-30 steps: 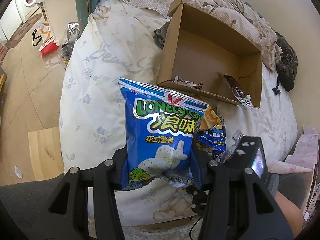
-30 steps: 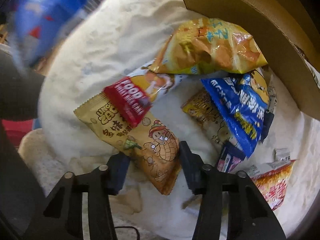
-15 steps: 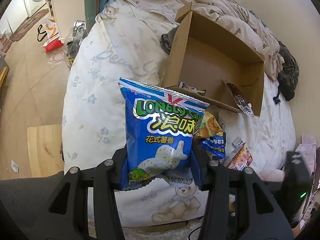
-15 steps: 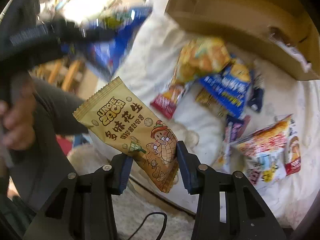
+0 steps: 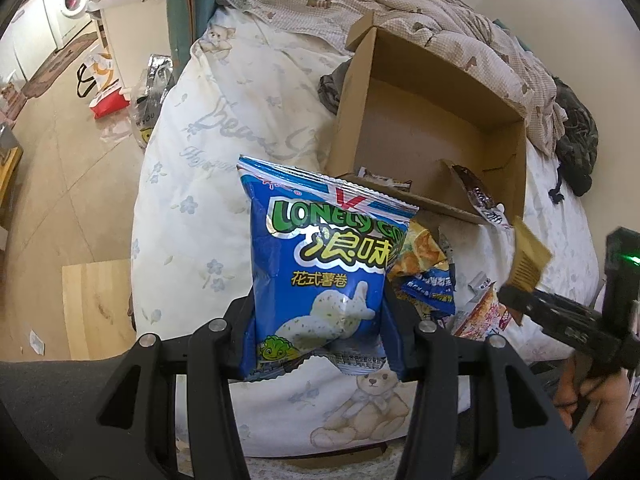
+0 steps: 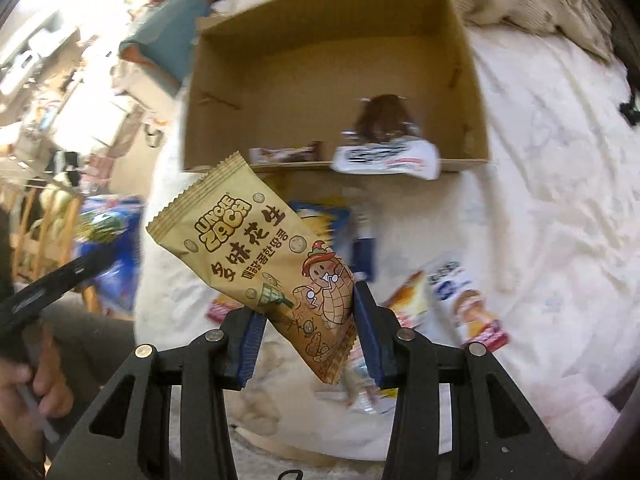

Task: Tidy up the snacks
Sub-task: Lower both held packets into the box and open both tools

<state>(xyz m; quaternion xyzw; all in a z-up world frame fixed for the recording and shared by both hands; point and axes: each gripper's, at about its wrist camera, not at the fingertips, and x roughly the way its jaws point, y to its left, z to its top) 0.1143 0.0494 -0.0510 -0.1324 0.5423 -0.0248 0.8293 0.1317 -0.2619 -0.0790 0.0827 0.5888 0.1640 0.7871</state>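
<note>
Left tool (image 5: 320,336) grips blue chip bag (image 5: 324,276), right tool (image 6: 306,336) grips peanut bag (image 6: 272,264). Box (image 6: 320,76) holds few snacks; many wait on bed (image 6: 540,200).

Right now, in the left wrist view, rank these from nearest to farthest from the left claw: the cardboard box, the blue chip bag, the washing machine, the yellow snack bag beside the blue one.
1. Blue chip bag, gripped in the left claw.
2. Yellow snack bag, just right of it on the bed.
3. Cardboard box, farther up the bed.
4. Washing machine, far upper left, across the floor.
</note>
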